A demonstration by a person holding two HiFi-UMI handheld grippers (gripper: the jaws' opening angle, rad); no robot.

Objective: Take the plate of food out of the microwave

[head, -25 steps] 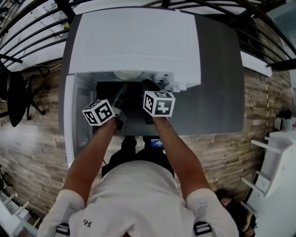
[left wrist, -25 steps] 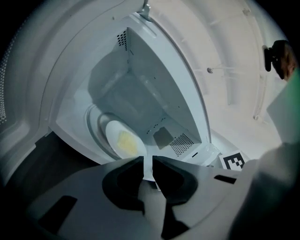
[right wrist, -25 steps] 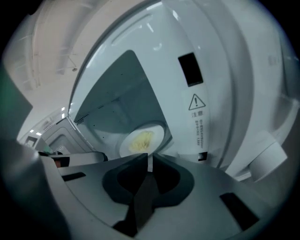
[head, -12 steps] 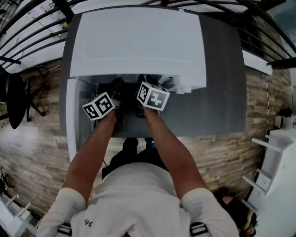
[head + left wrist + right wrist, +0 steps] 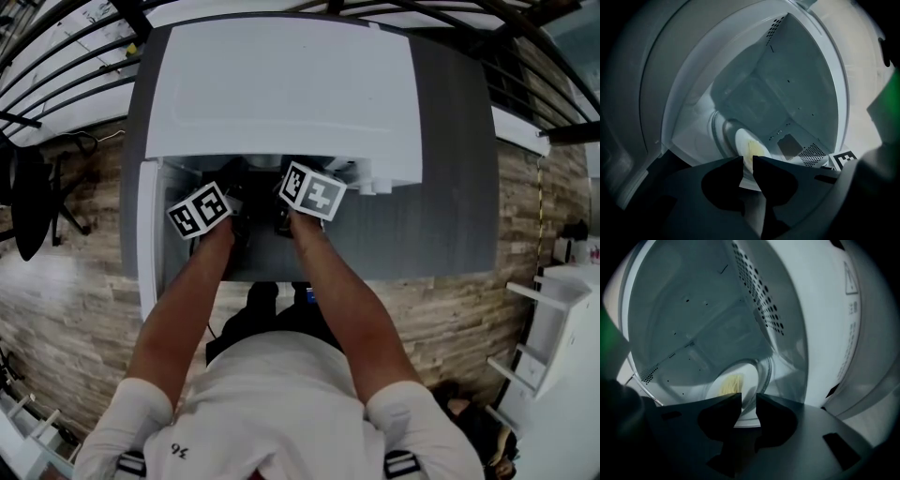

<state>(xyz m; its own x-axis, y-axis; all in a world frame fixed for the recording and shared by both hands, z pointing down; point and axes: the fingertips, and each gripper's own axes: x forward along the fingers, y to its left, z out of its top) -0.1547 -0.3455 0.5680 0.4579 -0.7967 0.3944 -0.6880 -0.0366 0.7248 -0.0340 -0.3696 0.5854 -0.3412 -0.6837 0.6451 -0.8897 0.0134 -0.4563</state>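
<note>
The white microwave (image 5: 281, 84) stands on a grey counter with its door (image 5: 145, 244) swung open to the left. Inside, a white plate (image 5: 752, 147) with yellow food (image 5: 731, 383) rests on the glass turntable (image 5: 765, 373). Both grippers reach into the cavity side by side. My left gripper (image 5: 748, 161) has its jaws slightly apart with the plate's near rim showing in the gap. My right gripper (image 5: 749, 399) is open, its jaws straddling the plate's rim (image 5: 746, 418). In the head view only the marker cubes (image 5: 200, 211) show; the microwave's top hides the plate.
The grey counter (image 5: 441, 187) extends right of the microwave. The cavity's perforated side wall (image 5: 759, 291) is close on the right. A dark chair (image 5: 33, 197) stands at the far left and white shelving (image 5: 562, 319) at the far right, over wood-look flooring.
Both grippers have moved forward from the microwave's mouth into the cavity. The right marker cube has shifted up and left, closer to the left one.
</note>
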